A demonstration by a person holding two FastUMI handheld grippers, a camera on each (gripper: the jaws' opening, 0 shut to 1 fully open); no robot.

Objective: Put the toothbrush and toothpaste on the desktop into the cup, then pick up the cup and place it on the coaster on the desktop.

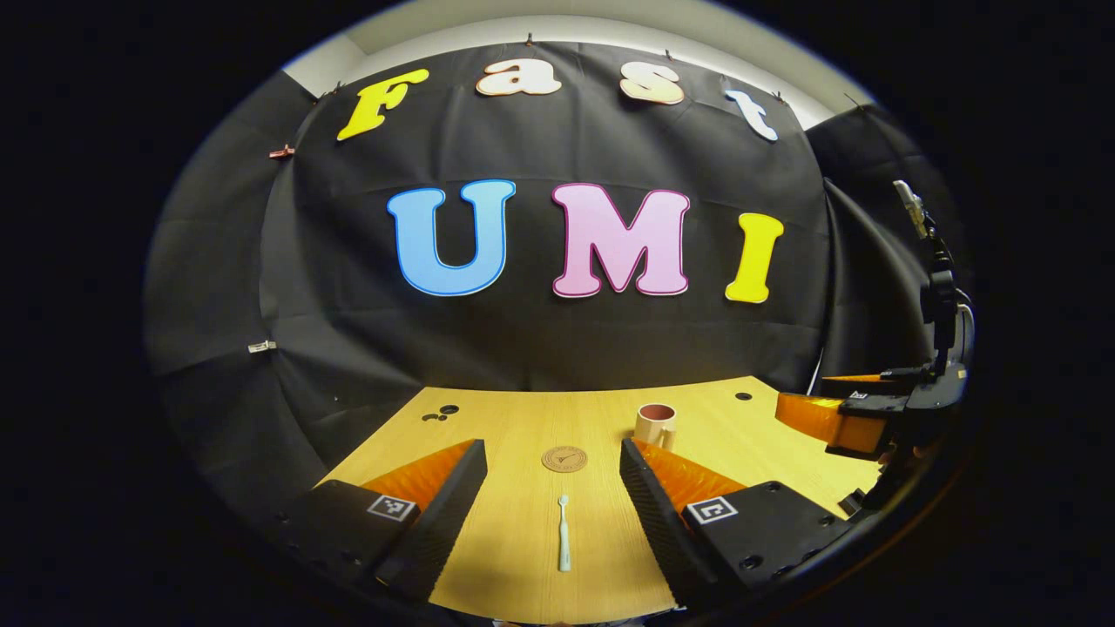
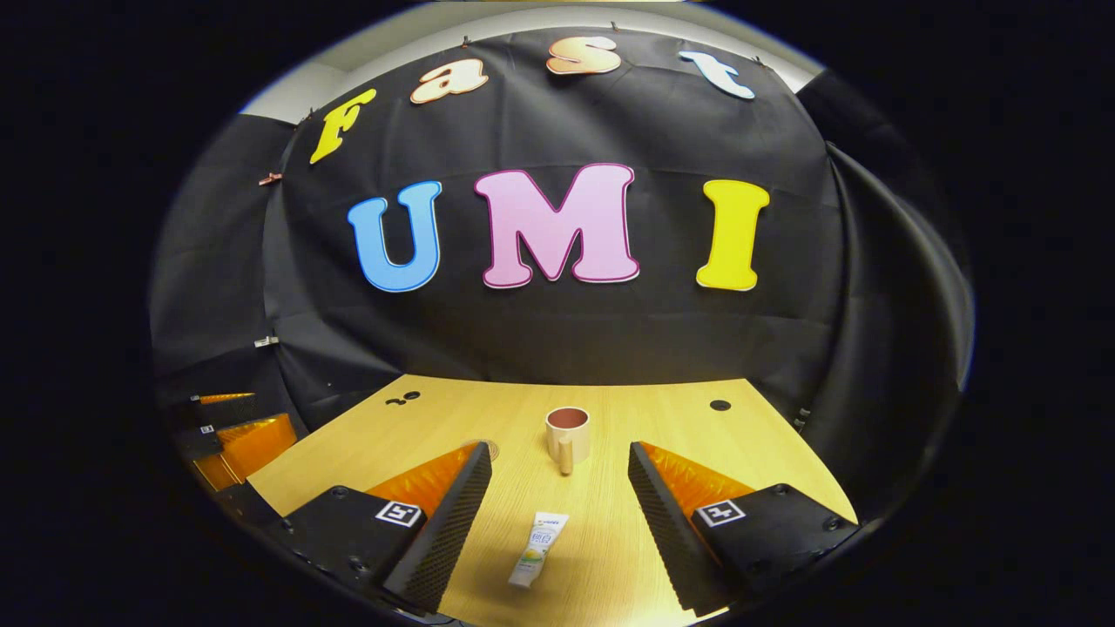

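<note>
On the wooden desktop (image 1: 523, 427), nothing is yet sitting in its final place. Taking the cup (image 1: 655, 425) as landmark: it is standing upright and looking empty, handle turned toward the near edge in the right gripper view. The round coaster (image 1: 564, 458) is lying just to one side of the cup, bare, a little nearer the near edge. The toothbrush (image 1: 564, 533) is lying flat, nearer than the coaster, lengthwise between the fingers of the left gripper (image 1: 550, 501). The toothpaste (image 2: 538, 549) tube is lying flat directly in front of the cup, between the fingers of the right gripper (image 2: 557, 514).

Both grippers are hanging wide apart, gripping nothing, each lined up over its own item.

Judgement: task is at its very start. Remaining: lifting toothbrush and toothpaste into the cup, then carrying the cup sideways onto the coaster.
</note>
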